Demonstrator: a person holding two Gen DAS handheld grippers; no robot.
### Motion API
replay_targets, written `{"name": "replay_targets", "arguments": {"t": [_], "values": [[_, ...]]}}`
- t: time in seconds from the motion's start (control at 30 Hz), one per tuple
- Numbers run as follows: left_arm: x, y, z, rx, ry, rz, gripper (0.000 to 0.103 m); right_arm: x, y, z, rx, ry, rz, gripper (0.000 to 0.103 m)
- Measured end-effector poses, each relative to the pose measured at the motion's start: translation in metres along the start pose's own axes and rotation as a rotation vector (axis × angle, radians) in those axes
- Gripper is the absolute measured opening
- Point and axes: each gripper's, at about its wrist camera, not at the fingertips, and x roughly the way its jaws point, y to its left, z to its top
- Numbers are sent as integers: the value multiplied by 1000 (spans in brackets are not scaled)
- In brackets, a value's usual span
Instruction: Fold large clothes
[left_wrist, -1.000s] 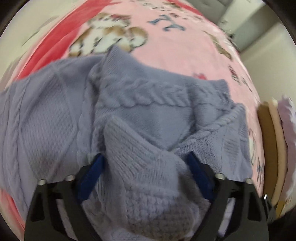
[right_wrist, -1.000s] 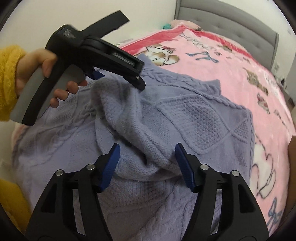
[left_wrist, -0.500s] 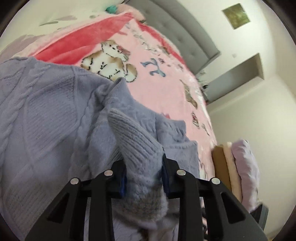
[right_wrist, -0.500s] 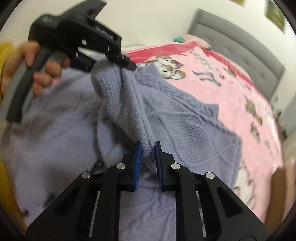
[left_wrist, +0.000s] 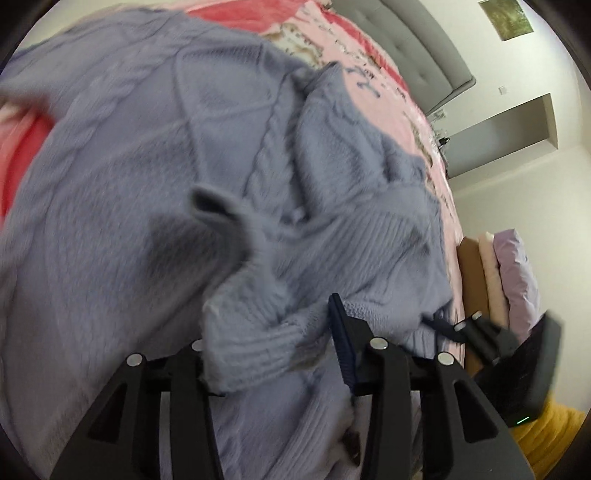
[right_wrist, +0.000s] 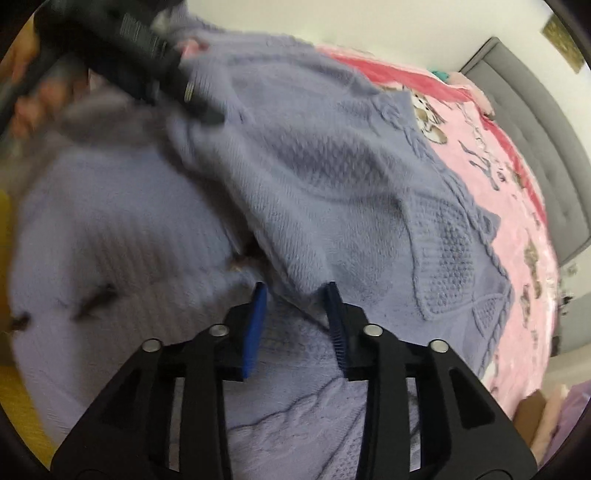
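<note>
lavender cable-knit sweater bunched on the pink bed

the lavender sweater (left_wrist: 155, 184) lies heaped on the plush pink cartoon-print blanket (right_wrist: 517, 206), its braided cables and bobbled panels rumpled. the left gripper (left_wrist: 273, 354) is opening, a ribbed cuff draped between its black fingers. the right gripper (right_wrist: 295, 317) is opening too, blue pads either side of a hanging fold, seemingly not pinching it.

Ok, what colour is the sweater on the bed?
The sweater is lavender-blue cable knit, shown best in the right wrist view.
</note>
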Motion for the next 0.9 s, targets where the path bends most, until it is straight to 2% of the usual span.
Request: {"name": "replay_targets", "arguments": {"t": [0.07, 0.13, 0.2, 0.27, 0.4, 0.47, 0.5, 0.57, 0.63, 0.67, 0.73, 0.77, 0.8, 0.9], "values": [[2, 3, -1, -19, 5, -7, 42, -16, -9, 6, 62, -40, 63, 32], [3, 4, -2, -26, -2, -12, 42, -33, -21, 16, 126, -79, 101, 38], [3, 6, -2, -25, -6, -15, 42, -44, -39, 28, 165, -116, 142, 51], [2, 7, -2, -27, -12, -18, 42, -46, -58, 38, 199, -135, 125, 57], [2, 8, -3, -6, -9, -29, 44, -15, -123, 59, 313, -106, 30, 59], [3, 11, -5, 12, 6, -40, 47, 3, -143, 69, 316, -84, 33, 60], [3, 11, -5, 15, 8, -43, 47, 14, -152, 77, 286, -73, 35, 64], [4, 13, -5, 16, 10, -47, 47, 29, -156, 85, 222, -43, 76, 70], [5, 13, -5, 26, 7, -42, 47, 53, -154, 94, 129, 62, 165, 71], [6, 14, -6, 29, 5, -39, 47, 62, -149, 95, 87, 112, 183, 66], [9, 13, -8, 30, 0, -28, 47, 76, -137, 94, -14, 169, 194, 45], [10, 12, -9, 30, -6, -15, 44, 79, -133, 95, -46, 176, 206, 28], [10, 12, -9, 26, -15, 6, 41, 80, -131, 96, -57, 181, 223, 17], [6, 8, -5, -17, -62, 29, 30, 73, -134, 100, -35, 166, 201, 10]]}}
